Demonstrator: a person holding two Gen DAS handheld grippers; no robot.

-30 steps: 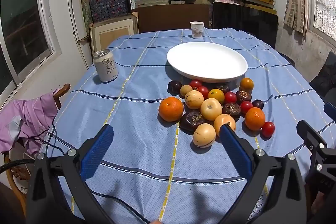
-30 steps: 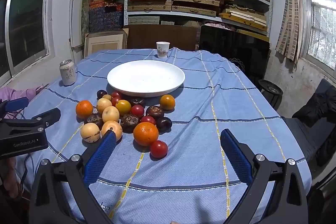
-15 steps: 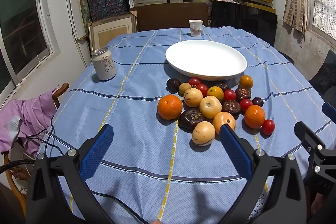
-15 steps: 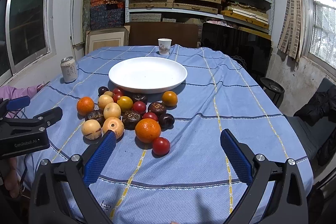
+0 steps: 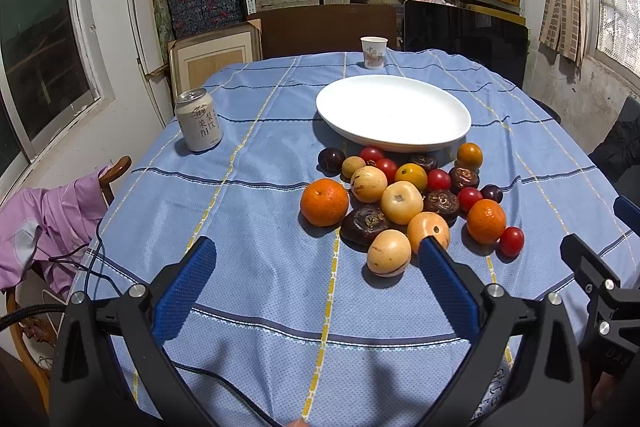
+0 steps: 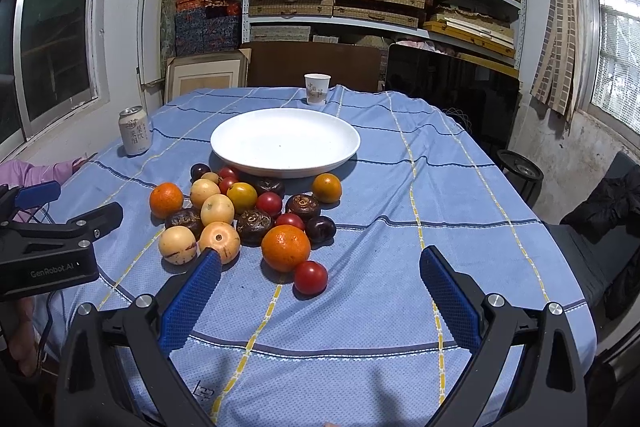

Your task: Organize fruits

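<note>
— What has changed for you over the last second?

— Very little. Your left gripper (image 5: 314, 251) has drifted slightly nearer the fruit pile (image 5: 404, 195), and its jaws stay wide with nothing between them. Its right fingertip (image 5: 430, 247) now overlaps the peach-coloured fruit (image 5: 428, 225) in the left wrist view; you cannot tell whether they touch.

— And your other hand?

— Your right gripper (image 6: 320, 263) has also eased forward, jaws wide and empty. The small red tomato (image 6: 311, 277) and the big orange (image 6: 285, 247) lie on the table (image 6: 400, 195) just ahead, between its fingers.

— Where is the fruit?

— All of it sits where it was, clustered on the blue cloth just in front of the white plate (image 6: 248, 143), which holds nothing. The can (image 5: 199, 119) and paper cup (image 5: 373, 52) have not moved.
</note>
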